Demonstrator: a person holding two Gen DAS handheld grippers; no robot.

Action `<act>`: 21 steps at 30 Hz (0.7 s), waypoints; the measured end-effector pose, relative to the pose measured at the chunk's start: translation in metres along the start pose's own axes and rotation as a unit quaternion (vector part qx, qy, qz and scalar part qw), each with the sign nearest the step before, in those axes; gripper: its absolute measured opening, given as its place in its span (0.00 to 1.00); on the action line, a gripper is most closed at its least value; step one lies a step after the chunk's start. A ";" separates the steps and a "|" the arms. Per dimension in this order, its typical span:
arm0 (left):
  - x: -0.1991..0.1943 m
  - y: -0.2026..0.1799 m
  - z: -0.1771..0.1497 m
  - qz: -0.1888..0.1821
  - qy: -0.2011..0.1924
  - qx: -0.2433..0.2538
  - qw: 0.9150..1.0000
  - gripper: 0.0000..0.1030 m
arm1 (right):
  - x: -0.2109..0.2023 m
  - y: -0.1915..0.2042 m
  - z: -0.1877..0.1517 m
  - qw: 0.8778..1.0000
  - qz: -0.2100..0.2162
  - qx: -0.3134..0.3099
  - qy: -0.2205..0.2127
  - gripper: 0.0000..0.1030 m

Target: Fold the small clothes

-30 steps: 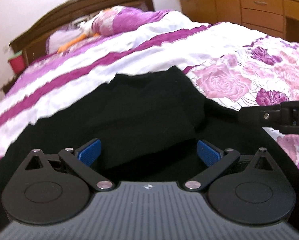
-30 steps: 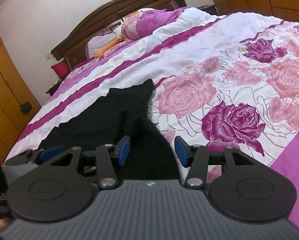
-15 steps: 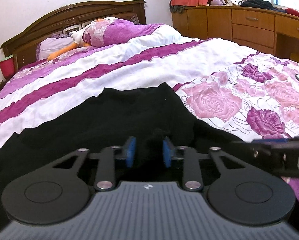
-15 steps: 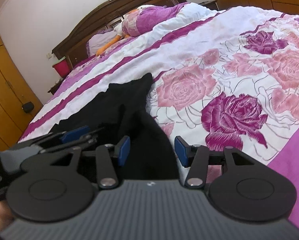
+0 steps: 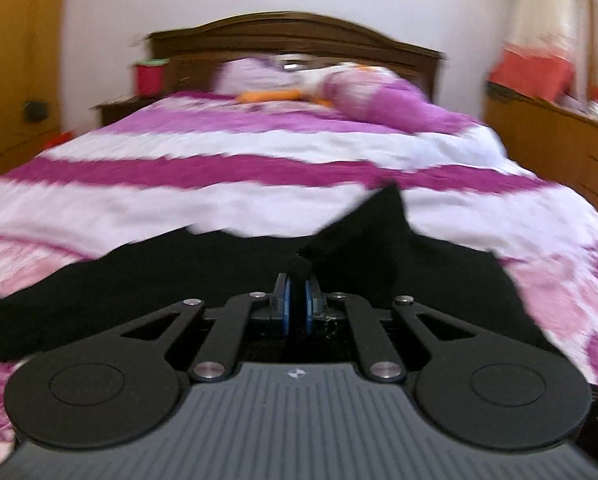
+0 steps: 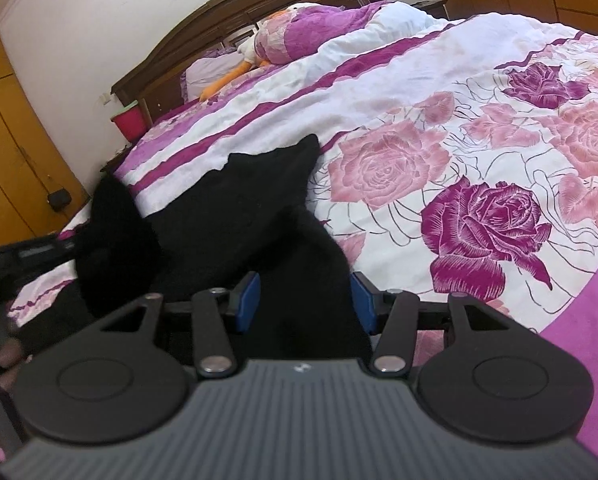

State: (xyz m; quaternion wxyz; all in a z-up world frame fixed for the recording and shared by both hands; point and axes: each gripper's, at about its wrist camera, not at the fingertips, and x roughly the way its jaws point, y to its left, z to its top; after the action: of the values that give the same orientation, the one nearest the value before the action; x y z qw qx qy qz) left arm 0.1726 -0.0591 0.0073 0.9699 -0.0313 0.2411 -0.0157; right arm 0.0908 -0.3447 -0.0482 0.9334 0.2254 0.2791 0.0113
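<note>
A black garment lies on the floral bedspread. In the left wrist view my left gripper is shut on a fold of it and a peak of cloth rises ahead of the pads. In the right wrist view the black garment spreads from the bed's near edge, with one part lifted at the left by the left gripper. My right gripper is open, its blue pads either side of a strip of the garment.
The bed has a purple, pink and white cover, pillows and a plush toy at the dark headboard. A red bin stands on a nightstand. Wooden wardrobes and a dresser flank the bed.
My left gripper closed fully on the black garment and swung left, lifting a fold. The right gripper stayed open over the garment's near strip.
</note>
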 end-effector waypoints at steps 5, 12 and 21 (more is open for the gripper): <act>0.007 0.047 -0.014 0.032 0.047 -0.038 0.998 0.09 | 0.006 0.000 -0.003 1.000 -0.011 -0.004 0.010 0.51; 0.001 0.080 -0.034 0.037 0.077 -0.044 0.995 0.40 | 0.008 0.008 0.000 0.999 -0.020 -0.034 0.018 0.51; 0.013 0.093 -0.009 0.005 0.048 -0.075 0.996 0.65 | 0.022 0.027 0.037 0.995 -0.019 -0.096 -0.010 0.51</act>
State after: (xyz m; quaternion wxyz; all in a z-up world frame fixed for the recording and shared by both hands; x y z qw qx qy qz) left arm 0.1811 0.0328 -0.0130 0.9520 -0.1020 0.2884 0.0056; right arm 0.1320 -0.3327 -0.0204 0.9535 0.1292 0.2716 0.0183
